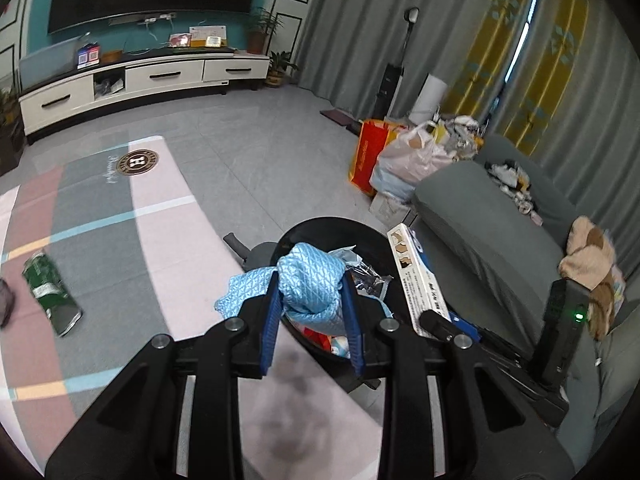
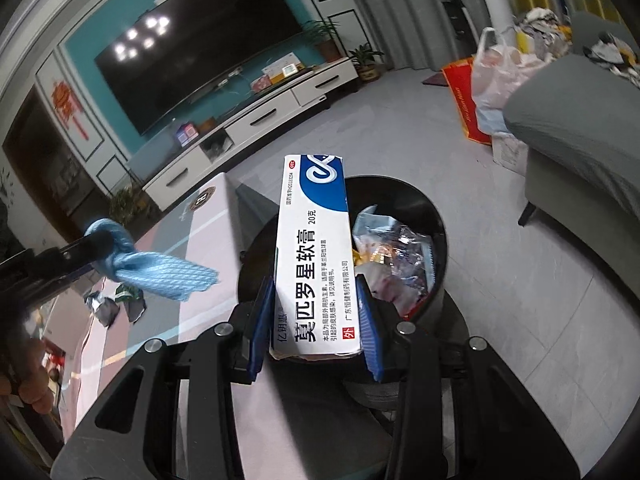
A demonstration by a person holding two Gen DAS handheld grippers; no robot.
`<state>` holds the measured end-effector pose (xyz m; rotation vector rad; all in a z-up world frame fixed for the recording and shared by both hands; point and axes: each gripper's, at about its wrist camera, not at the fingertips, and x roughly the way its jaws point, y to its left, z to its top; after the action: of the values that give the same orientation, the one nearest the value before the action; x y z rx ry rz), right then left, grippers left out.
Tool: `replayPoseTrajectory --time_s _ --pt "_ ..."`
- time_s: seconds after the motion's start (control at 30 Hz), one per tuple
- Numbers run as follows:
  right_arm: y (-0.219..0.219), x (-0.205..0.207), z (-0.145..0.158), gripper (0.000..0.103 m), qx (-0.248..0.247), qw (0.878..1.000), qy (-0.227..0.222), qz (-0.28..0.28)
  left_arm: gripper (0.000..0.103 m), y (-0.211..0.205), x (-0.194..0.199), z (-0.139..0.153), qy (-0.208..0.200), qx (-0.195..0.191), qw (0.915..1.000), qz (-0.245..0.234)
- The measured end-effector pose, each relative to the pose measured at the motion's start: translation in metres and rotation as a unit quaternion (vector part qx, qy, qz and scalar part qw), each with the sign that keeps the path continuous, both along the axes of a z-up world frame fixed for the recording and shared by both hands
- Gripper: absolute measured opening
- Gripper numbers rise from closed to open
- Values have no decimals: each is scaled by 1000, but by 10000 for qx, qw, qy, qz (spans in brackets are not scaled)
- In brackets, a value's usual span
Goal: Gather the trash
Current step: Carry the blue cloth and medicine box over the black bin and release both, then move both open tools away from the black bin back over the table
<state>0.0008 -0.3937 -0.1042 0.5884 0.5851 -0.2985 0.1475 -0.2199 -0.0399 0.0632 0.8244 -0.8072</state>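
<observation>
My left gripper (image 1: 310, 284) is shut on a crumpled light blue cloth (image 1: 310, 276) and holds it over the near rim of a black round trash bin (image 1: 320, 228) that holds wrappers. My right gripper (image 2: 316, 292) is shut on a white and blue ointment box (image 2: 316, 248), upright above the same bin (image 2: 432, 216). The box also shows in the left wrist view (image 1: 420, 272), at the bin's right. The cloth and left gripper show at the left of the right wrist view (image 2: 148, 272).
A crushed green can (image 1: 50, 288) lies on the pink and grey mat (image 1: 160, 216) at left, with crumpled foil (image 2: 102, 308) nearby. A grey sofa (image 1: 488, 224) stands right of the bin. Bags (image 1: 404, 160) sit beyond it. A TV cabinet (image 1: 140, 80) lines the far wall.
</observation>
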Motion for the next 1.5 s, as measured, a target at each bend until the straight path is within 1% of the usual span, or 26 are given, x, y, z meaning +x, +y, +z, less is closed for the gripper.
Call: replayPoseTrajectory --time_s 0.07,0.13,0.27,0.53,0.6,0.67,0.73,0.77,0.8,0.83,0.9,0.97,1.0,1.07,1.23,1.33,1.4,1.5 --pt "-4 -2 -4 40 101 9999 -19 -26 30 -15 1 -7 -41 158 9998 -70" --pt "-11 -3 -9 40 199 9998 -30 -68 30 -32 3 -17 4 320 9994 -154" --pt "-19 -4 -14 40 262 9996 -39 -131 30 -53 7 -34 49 563 9981 -226" --pt "-31 2 -21 40 398 9991 -66 -137 31 -80 18 -57 177 829 9961 -242" --pt "-34 6 -22 41 429 9989 -71 -185 34 -83 20 -60 189 857 9959 -228" --pt "-37 11 -24 43 490 9986 -63 -191 42 -84 21 -62 199 845 9960 -209" --pt "-40 16 -27 44 576 9981 -19 -207 46 -85 22 -63 230 799 9963 -221" --pt "-40 18 -29 48 619 9979 -14 -173 49 -85 22 -63 239 774 9965 -221" --pt "-40 20 -30 55 649 9978 -8 -161 51 -84 22 -63 238 763 9966 -216" --pt "-40 21 -31 58 670 9976 18 -181 53 -82 22 -62 238 744 9967 -207" --pt "-40 21 -33 59 729 9971 33 -195 56 -78 21 -60 236 715 9970 -196" --pt "-39 19 -32 60 734 9971 17 -204 66 -71 21 -59 224 687 9973 -129" --pt "-39 18 -31 61 726 9971 23 -218 68 -66 21 -58 235 658 9975 -89" --pt "-40 13 -29 62 741 9969 5 -263 77 -55 20 -56 255 607 9978 35" --pt "-36 8 -23 63 700 9972 26 -244 85 -20 16 -56 345 525 9973 380" --pt "-25 8 -18 63 612 9981 57 -88 88 1 9 -56 300 577 9961 599" --pt "-17 9 -16 66 542 9985 99 23 91 23 -1 -56 206 570 9955 725" --pt "-4 15 -13 67 416 9989 186 134 93 55 -12 -62 188 628 9937 913"
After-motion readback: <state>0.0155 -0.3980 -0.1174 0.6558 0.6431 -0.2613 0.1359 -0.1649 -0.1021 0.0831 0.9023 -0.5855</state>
